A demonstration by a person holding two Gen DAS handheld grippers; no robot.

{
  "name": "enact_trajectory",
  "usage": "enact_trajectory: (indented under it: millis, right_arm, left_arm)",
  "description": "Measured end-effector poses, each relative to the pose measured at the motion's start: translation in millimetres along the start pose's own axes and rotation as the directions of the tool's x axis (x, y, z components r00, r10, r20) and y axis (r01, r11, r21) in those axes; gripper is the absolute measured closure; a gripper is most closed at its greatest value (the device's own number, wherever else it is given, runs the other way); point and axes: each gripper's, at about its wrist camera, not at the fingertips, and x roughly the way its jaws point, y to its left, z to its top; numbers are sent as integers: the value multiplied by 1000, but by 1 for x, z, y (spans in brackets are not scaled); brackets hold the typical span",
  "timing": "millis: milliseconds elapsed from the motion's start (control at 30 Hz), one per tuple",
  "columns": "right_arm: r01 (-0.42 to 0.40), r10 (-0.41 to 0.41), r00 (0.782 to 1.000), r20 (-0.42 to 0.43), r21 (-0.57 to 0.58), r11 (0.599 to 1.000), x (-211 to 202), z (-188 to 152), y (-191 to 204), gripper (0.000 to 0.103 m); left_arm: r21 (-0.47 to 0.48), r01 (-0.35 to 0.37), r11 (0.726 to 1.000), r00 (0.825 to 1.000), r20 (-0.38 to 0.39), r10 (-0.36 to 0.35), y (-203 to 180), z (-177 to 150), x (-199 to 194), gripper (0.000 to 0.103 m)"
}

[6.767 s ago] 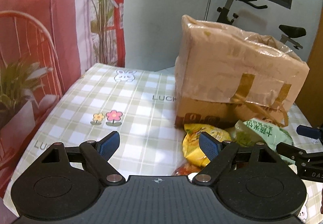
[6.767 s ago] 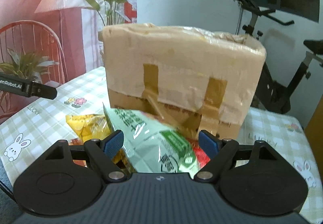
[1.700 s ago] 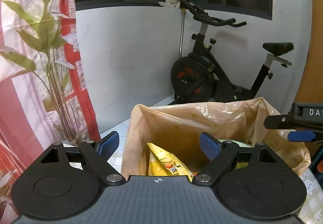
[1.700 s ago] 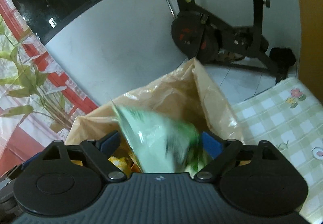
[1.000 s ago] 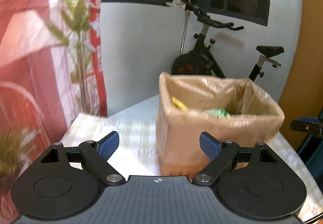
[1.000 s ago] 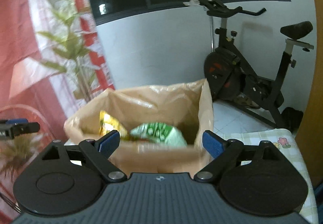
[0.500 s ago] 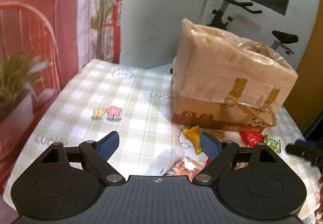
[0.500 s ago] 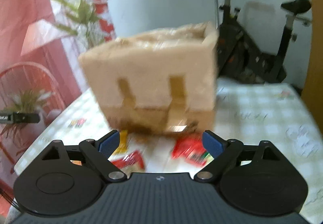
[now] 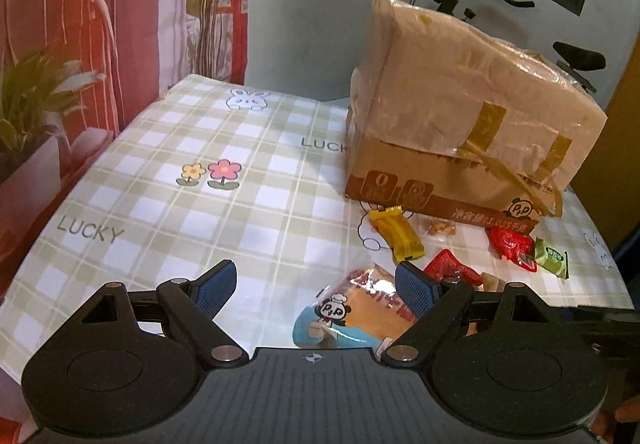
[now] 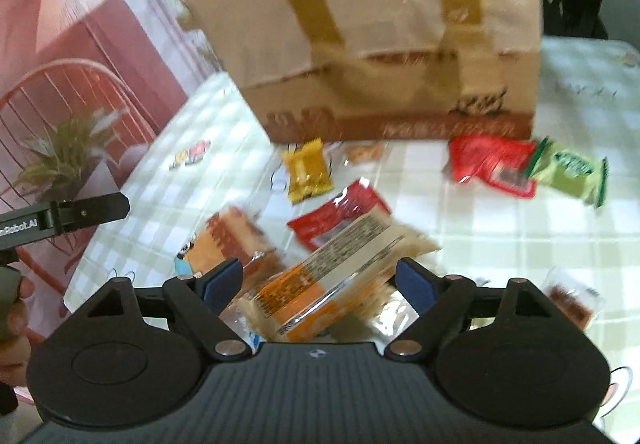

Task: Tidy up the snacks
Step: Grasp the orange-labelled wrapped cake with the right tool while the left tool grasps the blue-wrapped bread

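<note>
A cardboard box (image 9: 460, 124) lined with a plastic bag stands at the back of the checked table (image 9: 168, 204). Small snack packs lie in front of it: a yellow one (image 9: 396, 232), red ones (image 9: 510, 242) and a green one (image 9: 552, 254). My left gripper (image 9: 316, 288) hangs open low over a panda-print pack (image 9: 352, 312) near its right finger. My right gripper (image 10: 319, 280) straddles a blurred orange-and-white pack (image 10: 332, 276). Its jaws are closing, and I see no pad pressing on the pack. The left gripper's finger (image 10: 64, 216) shows at the left edge of the right wrist view.
The right wrist view also shows a red pack (image 10: 340, 216), the panda pack (image 10: 224, 244) and a small brown packet (image 10: 572, 300). The left half of the tablecloth (image 9: 140, 164) bears only printed flowers. An exercise bike (image 9: 576, 56) stands behind the box.
Both grippers have come down from above the box to just over the loose snacks on the table. The right jaws have narrowed a little around the orange-and-white pack.
</note>
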Motion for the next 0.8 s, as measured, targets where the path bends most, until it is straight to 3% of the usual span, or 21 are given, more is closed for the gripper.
enact_trajectory:
  millis: [100,167,200,333,433,667,800]
  right_arm:
    - [43,-43,999,-9,-15,999,10,1,4,21]
    - [72,-73,997,-8,-35,997,16,2,4,29]
    - [85,-86,996,-10,-53,995,18,2,5,38]
    - [101,-101,995,8,-154,983,18,1,9,49]
    - [107,-105,994,21,-156,982,10,0,1,57]
    - [177,-172,983,58,-100,979,-2,-2,-27,60]
    - [213,-205,975,81,-110,971,-4,-3,-32,60]
  left_arm:
    - [9,-4,1000,1000,-8,4,-1,-3,5,15]
    - [17,-1,1000,1000,-16,1,0,-5,10,15]
    - [22,3,1000,1000,-21,-3,0,-7,12,15]
    - [42,39,998,997,-68,-37,-4,-16,27,15]
    - [41,65,997,993,-102,-60,-10,-22,34,15]
    - [-99,149,984,966,-196,-167,-15,-33,44,15]
    - [-183,123,975,964,-210,-161,-15,-30,57,15]
